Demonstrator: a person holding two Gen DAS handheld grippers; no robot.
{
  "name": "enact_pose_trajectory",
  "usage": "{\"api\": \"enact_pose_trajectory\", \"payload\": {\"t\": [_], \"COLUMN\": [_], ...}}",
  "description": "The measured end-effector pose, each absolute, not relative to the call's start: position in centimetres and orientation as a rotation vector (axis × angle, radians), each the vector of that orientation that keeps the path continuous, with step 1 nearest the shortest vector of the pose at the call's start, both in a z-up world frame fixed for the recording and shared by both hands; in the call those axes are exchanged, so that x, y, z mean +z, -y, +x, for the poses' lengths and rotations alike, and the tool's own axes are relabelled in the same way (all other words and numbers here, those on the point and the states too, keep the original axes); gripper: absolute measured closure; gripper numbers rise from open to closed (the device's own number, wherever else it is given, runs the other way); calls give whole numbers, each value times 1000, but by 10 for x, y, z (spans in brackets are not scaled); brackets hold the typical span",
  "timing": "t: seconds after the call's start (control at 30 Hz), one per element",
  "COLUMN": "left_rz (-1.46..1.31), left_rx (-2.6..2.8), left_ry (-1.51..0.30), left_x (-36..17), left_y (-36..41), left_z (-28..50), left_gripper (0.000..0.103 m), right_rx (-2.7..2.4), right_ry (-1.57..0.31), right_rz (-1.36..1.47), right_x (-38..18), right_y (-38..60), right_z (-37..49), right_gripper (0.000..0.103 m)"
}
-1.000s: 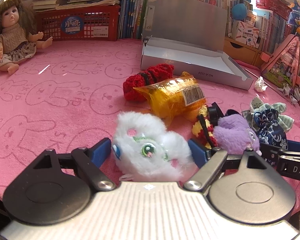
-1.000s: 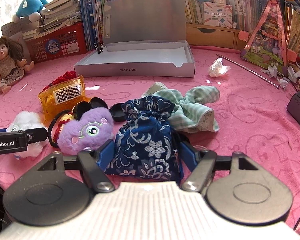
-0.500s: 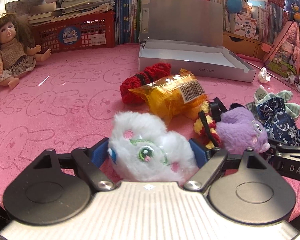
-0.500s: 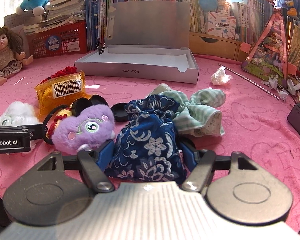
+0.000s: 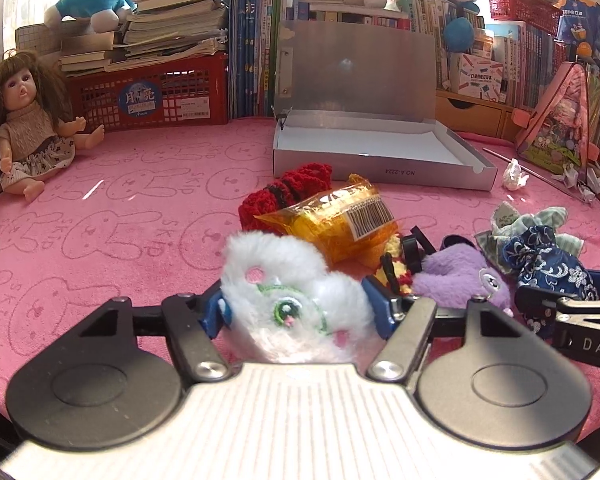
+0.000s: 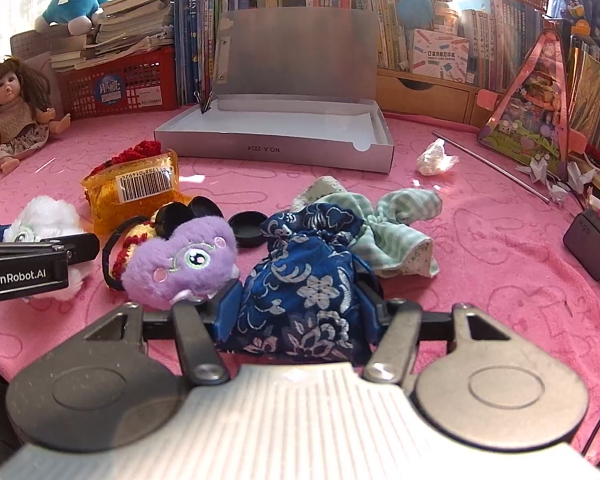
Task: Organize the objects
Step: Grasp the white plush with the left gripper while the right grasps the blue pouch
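**Table stock, left to right: both hand-held grippers closed on soft items**

1. Doll, seated at the far left edge of the pink table, before a red basket.
2. White plush toy: I have it between the blue pads of my left hand-held gripper. The jaws have just been closing, and the pads now press into the fur on both sides.
3. Red crochet piece and orange packet with barcode, touching, just behind the white plush.
4. Open silver box, lid upright, at the back centre, interior bare.
5. Purple plush toy, beside the black caps.
6. Blue floral pouch: my right hand-held gripper has just been closing and now squeezes it at half width.
7. Green striped cloth, touching the pouch behind.
8. Crumpled paper, far right.
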State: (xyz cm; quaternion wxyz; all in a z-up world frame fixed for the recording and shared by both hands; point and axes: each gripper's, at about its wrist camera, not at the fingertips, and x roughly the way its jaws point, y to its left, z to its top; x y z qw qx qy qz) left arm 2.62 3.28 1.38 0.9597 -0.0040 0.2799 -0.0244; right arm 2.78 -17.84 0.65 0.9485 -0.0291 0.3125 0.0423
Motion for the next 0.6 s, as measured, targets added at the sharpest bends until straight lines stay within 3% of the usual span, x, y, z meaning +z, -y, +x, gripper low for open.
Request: {"api": "enact_pose_trajectory", "payload": {"t": [0.4, 0.47, 0.6], "left_rz": [-51, -46, -46], "left_rx": [-71, -64, -60], "left_ry": [-577, -588, -614], "left_x": [29, 25, 18], "left_y": [-42, -42, -43], "left_z": [29, 29, 27], "left_gripper": [30, 30, 30], "right_rx": [133, 114, 113], "right_ry": [-682, -705, -709], "right_rz": [16, -6, 4], "right_x": [15, 7, -6], "right_y": [193, 193, 197], "right_z": [29, 29, 23], "right_gripper": [44, 29, 10]}}
